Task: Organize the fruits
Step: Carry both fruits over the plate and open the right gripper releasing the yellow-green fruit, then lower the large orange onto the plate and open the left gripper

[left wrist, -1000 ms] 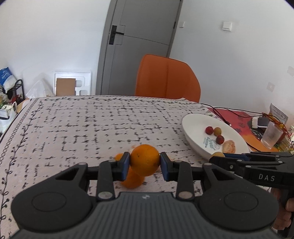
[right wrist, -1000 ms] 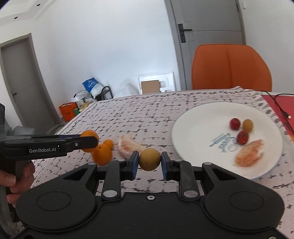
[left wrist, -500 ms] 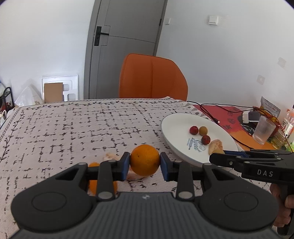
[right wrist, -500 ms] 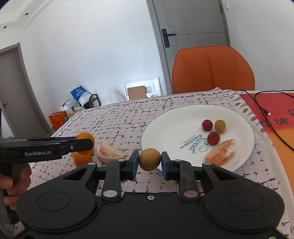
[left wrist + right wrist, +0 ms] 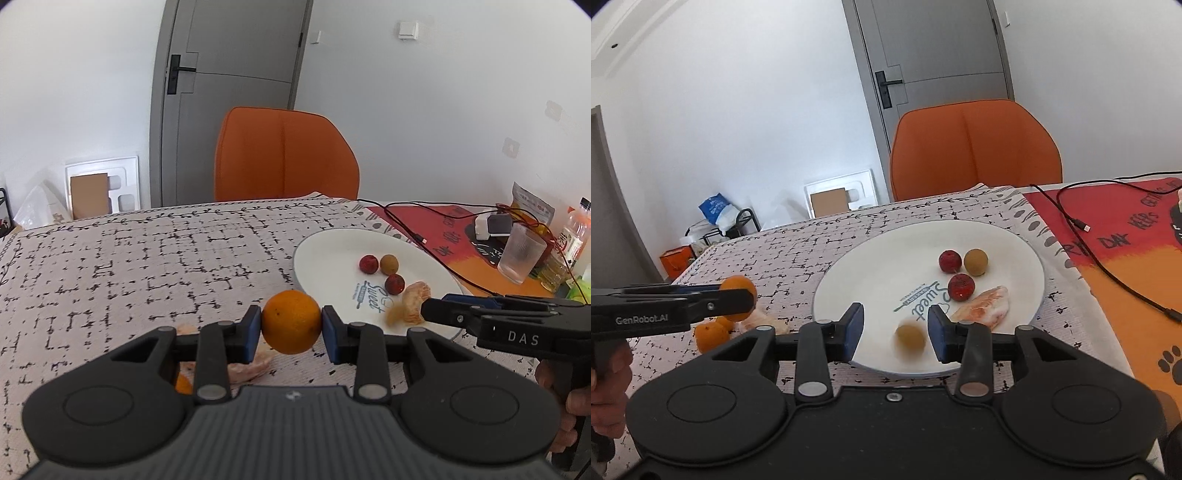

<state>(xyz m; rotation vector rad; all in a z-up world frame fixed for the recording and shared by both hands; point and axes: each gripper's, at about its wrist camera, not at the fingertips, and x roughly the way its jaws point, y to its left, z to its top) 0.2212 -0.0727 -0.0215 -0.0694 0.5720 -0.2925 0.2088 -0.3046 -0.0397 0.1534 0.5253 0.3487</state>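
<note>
Left gripper (image 5: 291,323) is clamped on an orange (image 5: 291,320), held just above the tablecloth (image 5: 147,266) to the left of the plate (image 5: 871,280). Right gripper (image 5: 895,334) is over the plate's near edge with its jaws opening, and the small brown fruit (image 5: 910,336) sits blurred in the gap, neither pad touching it. Already on the plate: two red fruits (image 5: 950,261), another brown one (image 5: 976,261) and a peeled segment (image 5: 984,307); one more segment (image 5: 251,365) lies on the cloth under the left gripper.
</note>
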